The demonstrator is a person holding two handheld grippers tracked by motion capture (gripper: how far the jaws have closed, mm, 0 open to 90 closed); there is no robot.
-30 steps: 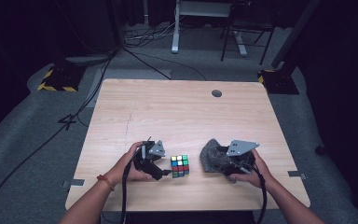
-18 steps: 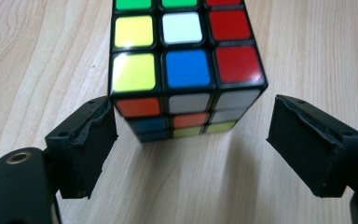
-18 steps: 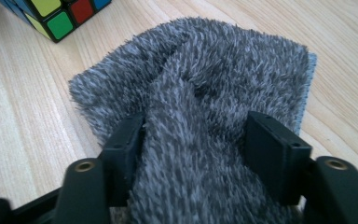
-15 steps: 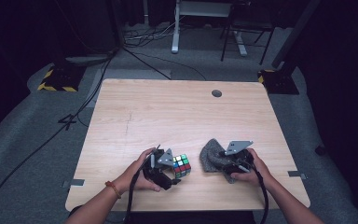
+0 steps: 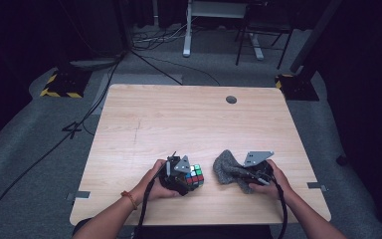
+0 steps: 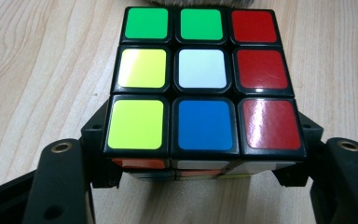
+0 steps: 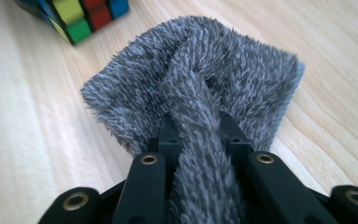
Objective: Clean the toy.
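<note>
A scrambled colour cube [image 5: 194, 176] [image 6: 204, 79] rests on the wooden table [image 5: 189, 119] near its front edge. My left gripper [image 5: 184, 177] [image 6: 200, 175] has just been closing and is now shut on the cube, its black jaws pressing the cube's two sides. To the right lies a crumpled grey fuzzy cloth [image 5: 228, 168] [image 7: 200, 93]. My right gripper [image 5: 251, 175] [image 7: 200, 135] has just been closing too and now pinches a bunched fold of that cloth between its jaws. The cube's corner [image 7: 77, 16] peeks in at the top left of the right gripper view.
A round cable hole [image 5: 231, 99] sits near the table's far edge. Beyond the table, cables, desk legs [image 5: 186, 30] and yellow-black striped blocks [image 5: 59, 84] stand on the grey floor. Both forearms come in from the bottom edge.
The left gripper moved right up to the cube and closed on its sides. The right gripper sank onto the grey cloth and closed on a fold of it.
</note>
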